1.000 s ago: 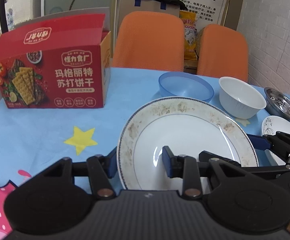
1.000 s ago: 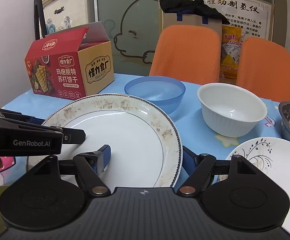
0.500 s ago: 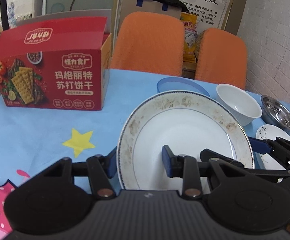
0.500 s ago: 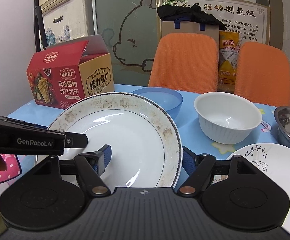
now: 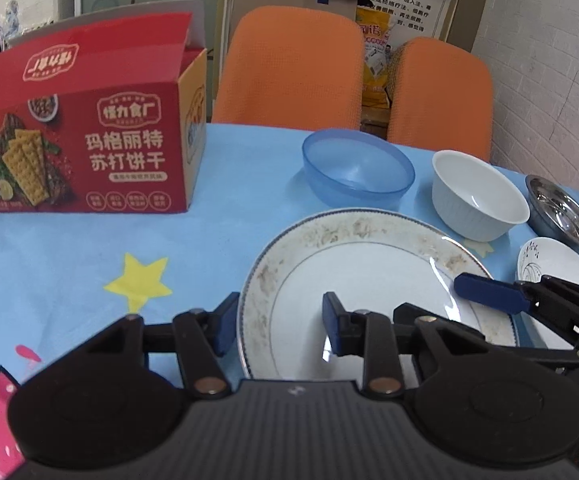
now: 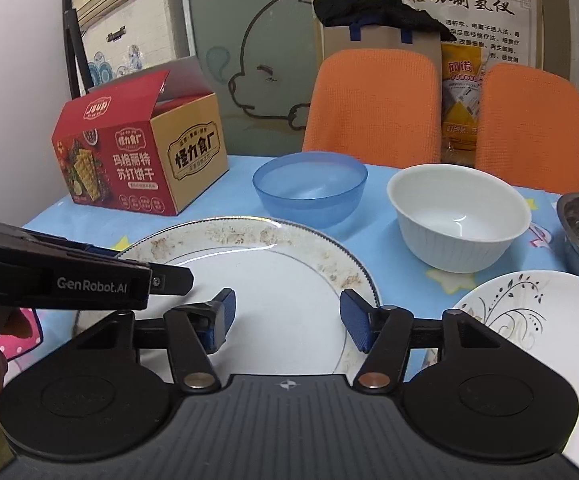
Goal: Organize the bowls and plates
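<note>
Left gripper (image 6: 89,276) side: "GenRobot.AI" in white.
Box (image 5: 89,148) front, beside the plate (image 5: 369,280): "怪力食厂", "玛格丽特 苏打饼干".
Box end panel: "怪力食厂".
Poster (image 6: 449,4) behind the chairs (image 6: 369,104): heading only partly legible.

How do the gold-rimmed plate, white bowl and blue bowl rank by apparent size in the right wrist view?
1. gold-rimmed plate, clearly largest, though nearest.
2-3. white bowl and blue bowl: similar; the white one is closer, so unranked.
</note>
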`<state>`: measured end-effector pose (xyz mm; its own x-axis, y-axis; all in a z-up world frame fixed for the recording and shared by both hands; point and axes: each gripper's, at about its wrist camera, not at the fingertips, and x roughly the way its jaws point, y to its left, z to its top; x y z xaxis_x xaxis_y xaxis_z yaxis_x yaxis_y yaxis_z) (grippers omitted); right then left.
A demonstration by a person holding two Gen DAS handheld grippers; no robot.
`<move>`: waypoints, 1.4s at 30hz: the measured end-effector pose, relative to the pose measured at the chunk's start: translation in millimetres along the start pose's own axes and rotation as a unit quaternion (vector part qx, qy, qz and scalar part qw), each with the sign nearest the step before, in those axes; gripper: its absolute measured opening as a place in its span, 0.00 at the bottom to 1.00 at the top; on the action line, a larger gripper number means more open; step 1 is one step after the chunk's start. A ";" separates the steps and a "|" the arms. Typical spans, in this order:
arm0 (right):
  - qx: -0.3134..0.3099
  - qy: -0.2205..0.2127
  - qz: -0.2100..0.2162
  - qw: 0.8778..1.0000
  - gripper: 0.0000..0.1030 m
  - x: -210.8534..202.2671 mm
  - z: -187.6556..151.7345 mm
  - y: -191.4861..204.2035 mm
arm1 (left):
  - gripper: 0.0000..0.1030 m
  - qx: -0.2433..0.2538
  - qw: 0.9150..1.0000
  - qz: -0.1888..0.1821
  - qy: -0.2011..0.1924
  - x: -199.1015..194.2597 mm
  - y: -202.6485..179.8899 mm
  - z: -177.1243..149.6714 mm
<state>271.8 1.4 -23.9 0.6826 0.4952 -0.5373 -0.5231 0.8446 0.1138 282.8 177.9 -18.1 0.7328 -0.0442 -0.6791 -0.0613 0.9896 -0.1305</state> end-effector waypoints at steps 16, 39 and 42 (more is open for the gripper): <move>-0.010 0.008 -0.033 0.999 1.00 10.3 -5.5 1.0 | 0.60 -0.024 1.000 -0.019 -0.007 -5.7 12.7 -1.4; 0.016 0.004 -0.017 1.000 1.00 -2.4 0.6 -0.9 | 0.38 -0.011 1.000 0.017 -0.001 -4.3 -2.3 -1.1; 0.014 -0.026 -0.015 0.999 1.00 -15.2 7.1 5.0 | 0.38 -0.024 1.000 0.008 -0.010 -15.9 1.8 7.3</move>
<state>262.5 -0.5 -9.2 0.7241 0.4789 -0.4963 -0.4884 0.8642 0.1213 275.9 181.4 -2.2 0.7450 -0.0259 -0.6665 -0.1050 0.9822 -0.1556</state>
